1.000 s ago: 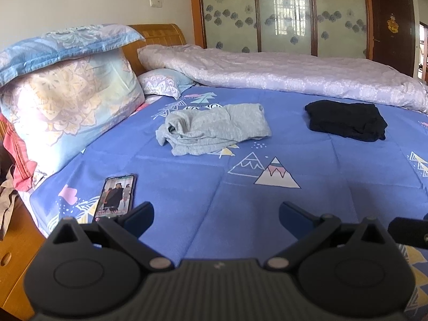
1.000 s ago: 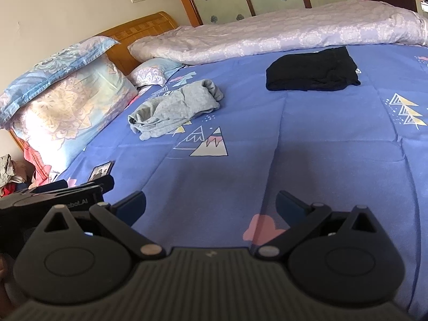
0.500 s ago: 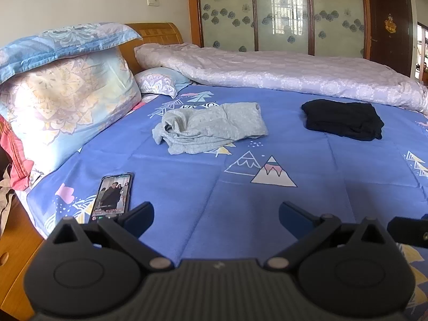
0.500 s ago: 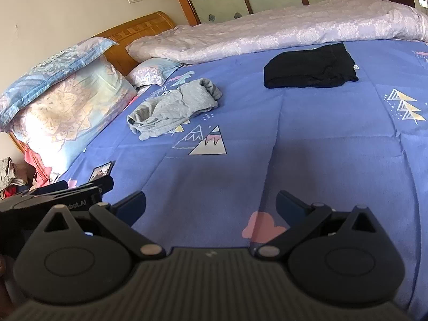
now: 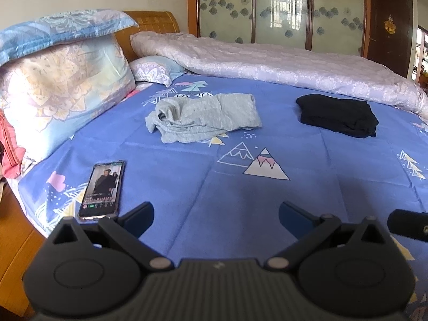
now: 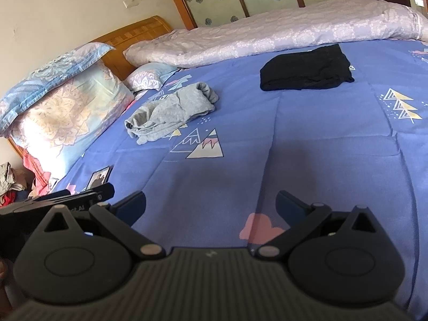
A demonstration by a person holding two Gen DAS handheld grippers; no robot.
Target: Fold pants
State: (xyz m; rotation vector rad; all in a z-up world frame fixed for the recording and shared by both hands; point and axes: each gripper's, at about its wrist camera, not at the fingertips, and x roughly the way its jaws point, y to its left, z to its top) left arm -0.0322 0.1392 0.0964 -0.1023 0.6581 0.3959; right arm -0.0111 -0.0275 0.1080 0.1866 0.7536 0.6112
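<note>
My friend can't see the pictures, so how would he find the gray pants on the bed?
Start at the stacked pillows by the wooden headboard, then move out onto the blue bed sheet with mountain drawings. The gray pants lie there in a rumpled, loose heap. The black garment farther from the pillows is dark and neatly folded, while these are light and messy.

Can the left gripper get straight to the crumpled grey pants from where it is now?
Probably yes. The left gripper is open and empty, and only bare blue sheet lies between it and the grey pants. The phone sits off to its left, outside that path.
</note>
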